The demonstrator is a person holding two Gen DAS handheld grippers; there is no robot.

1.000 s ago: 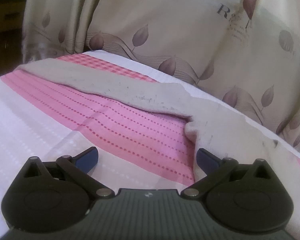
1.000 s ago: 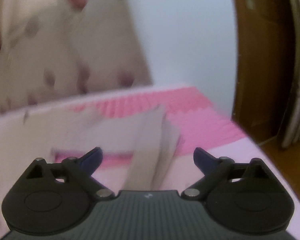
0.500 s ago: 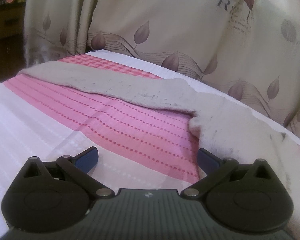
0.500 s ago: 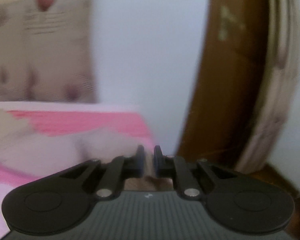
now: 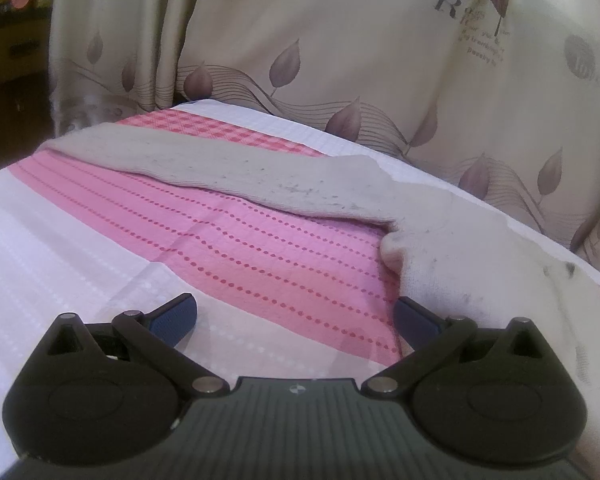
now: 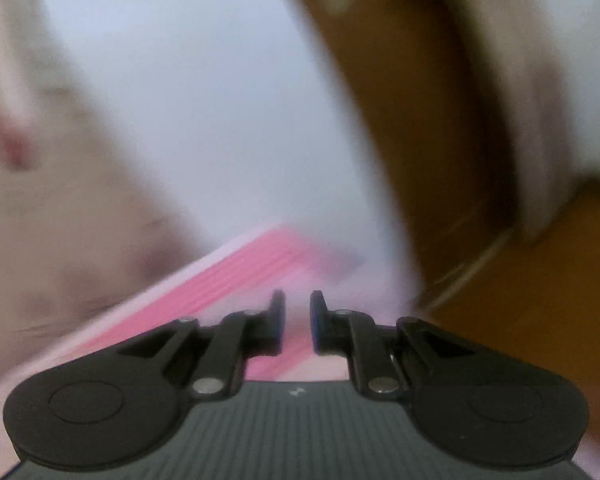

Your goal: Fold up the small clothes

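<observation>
Currently, a beige garment (image 5: 340, 188) lies spread on a pink-striped bed (image 5: 228, 240). Left tool (image 5: 294, 316) hovers wide open and empty, its right finger just beside the cloth edge. Right tool (image 6: 297, 316) is nearly closed, apparently empty, its view blurred. Likely next: grip an edge to fold.

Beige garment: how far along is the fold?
Early. Done: beige garment lies spread across the pink-striped sheet, one flap turned at its edge. In hand: nothing; left gripper is wide open, right gripper shows a narrow empty gap, view blurred. Left: essentially every fold.
</observation>
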